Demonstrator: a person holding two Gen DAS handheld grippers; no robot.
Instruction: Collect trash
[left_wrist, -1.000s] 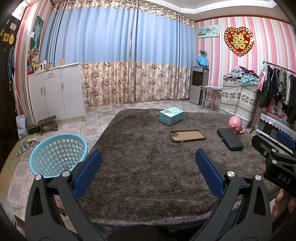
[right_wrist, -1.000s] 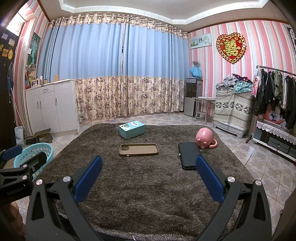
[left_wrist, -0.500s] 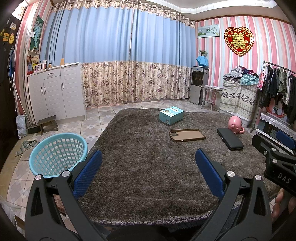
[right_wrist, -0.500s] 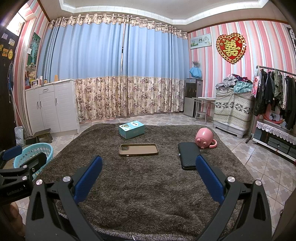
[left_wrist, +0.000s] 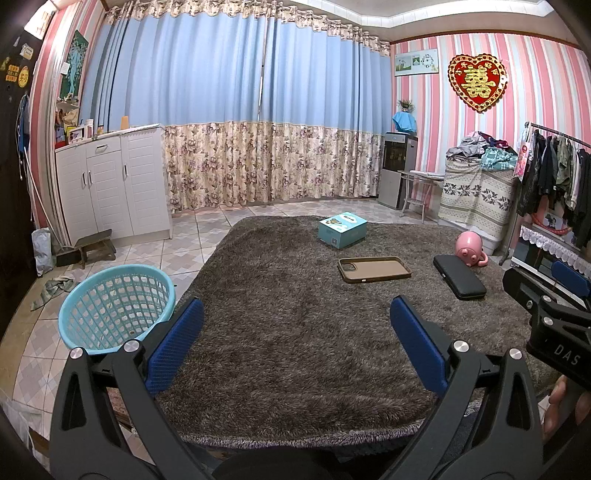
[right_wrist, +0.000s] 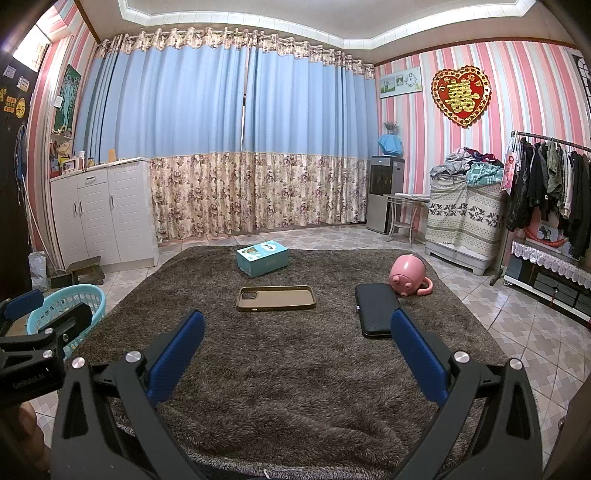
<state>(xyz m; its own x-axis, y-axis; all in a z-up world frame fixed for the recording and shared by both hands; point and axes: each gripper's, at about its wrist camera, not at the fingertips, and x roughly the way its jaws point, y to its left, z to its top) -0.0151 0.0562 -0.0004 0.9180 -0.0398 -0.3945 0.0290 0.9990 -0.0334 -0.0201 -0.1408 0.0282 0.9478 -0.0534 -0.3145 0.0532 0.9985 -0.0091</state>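
On a grey shaggy rug (left_wrist: 288, 332) lie a teal box (left_wrist: 342, 229), a brown phone case (left_wrist: 373, 269), a black case (left_wrist: 459, 281) and a pink pig-shaped mug (left_wrist: 470, 249). A light blue mesh basket (left_wrist: 116, 302) stands on the tiles at the rug's left edge. The right wrist view shows the same box (right_wrist: 262, 257), phone case (right_wrist: 276, 298), black case (right_wrist: 376, 309), mug (right_wrist: 408, 274) and basket (right_wrist: 70, 307). My left gripper (left_wrist: 295, 343) is open and empty over the near rug. My right gripper (right_wrist: 295, 350) is open and empty, short of the cases.
White cabinets (left_wrist: 110, 188) and a low stool (left_wrist: 94, 245) stand at the left wall. A water dispenser (left_wrist: 397, 170), a covered stack (left_wrist: 476, 195) and a clothes rack (left_wrist: 554, 177) line the right side. Flowered curtains hang at the back.
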